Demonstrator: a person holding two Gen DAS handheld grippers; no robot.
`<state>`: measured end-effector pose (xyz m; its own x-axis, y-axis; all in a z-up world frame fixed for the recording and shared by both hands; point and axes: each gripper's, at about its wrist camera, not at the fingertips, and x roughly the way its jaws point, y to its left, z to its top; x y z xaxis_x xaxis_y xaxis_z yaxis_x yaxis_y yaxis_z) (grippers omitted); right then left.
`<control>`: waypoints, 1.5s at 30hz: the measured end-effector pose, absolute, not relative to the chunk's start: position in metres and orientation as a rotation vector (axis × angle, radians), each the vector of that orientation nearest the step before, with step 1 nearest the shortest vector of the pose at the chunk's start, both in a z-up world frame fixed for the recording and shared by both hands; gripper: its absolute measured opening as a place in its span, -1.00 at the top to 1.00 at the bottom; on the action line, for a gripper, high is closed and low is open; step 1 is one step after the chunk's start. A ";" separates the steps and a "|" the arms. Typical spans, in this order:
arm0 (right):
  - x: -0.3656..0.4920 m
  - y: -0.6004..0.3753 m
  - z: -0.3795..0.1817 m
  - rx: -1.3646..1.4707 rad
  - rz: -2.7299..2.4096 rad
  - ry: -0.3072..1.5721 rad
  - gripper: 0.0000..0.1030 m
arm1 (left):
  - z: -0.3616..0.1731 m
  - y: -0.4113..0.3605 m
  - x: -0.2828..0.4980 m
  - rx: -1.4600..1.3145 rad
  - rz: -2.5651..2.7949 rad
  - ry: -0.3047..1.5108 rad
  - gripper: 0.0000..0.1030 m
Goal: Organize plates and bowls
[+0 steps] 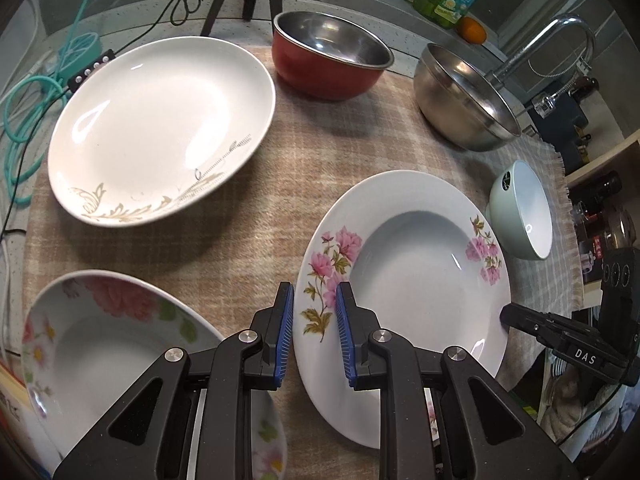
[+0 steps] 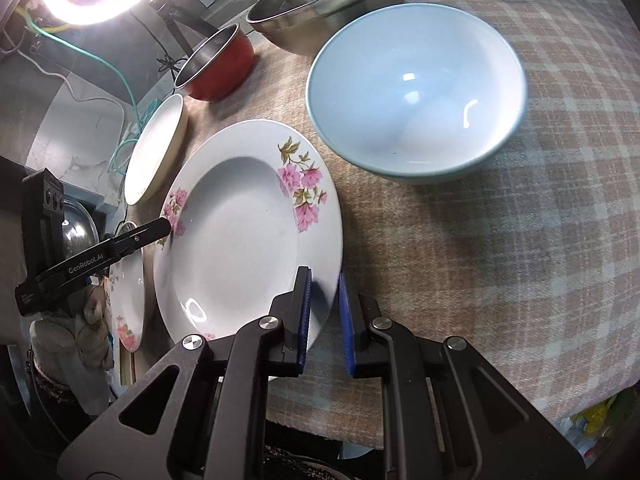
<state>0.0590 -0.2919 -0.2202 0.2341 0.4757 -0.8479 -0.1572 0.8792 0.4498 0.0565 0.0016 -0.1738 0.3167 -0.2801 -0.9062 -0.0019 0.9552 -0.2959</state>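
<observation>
Below our left fingers [image 1: 285,332], the near rim of the peony plate [image 1: 100,344] is hidden behind the gripper's black linkage and cut by the frame's bottom edge. Between and beneath our right fingers [image 2: 303,316], the pink-flower plate [image 2: 240,240] loses its near edge. Far beyond them, the steel bowl [image 2: 320,4] is cropped at the top. Whether either pad touches the rim, we cannot tell.

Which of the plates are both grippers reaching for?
The pink-flowered plate in the middle: both grippers straddle its rim. The gold-trimmed plate and the other floral one lie untouched.
</observation>
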 end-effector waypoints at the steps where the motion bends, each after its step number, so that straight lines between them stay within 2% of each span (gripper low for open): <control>1: 0.059 -0.293 -0.220 0.294 0.441 1.267 0.72 | -0.173 0.001 0.055 -0.261 -0.188 1.239 0.62; 45: 0.045 -0.294 -0.215 0.230 0.422 1.262 0.67 | -0.174 -0.004 0.028 -0.317 -0.178 1.228 0.62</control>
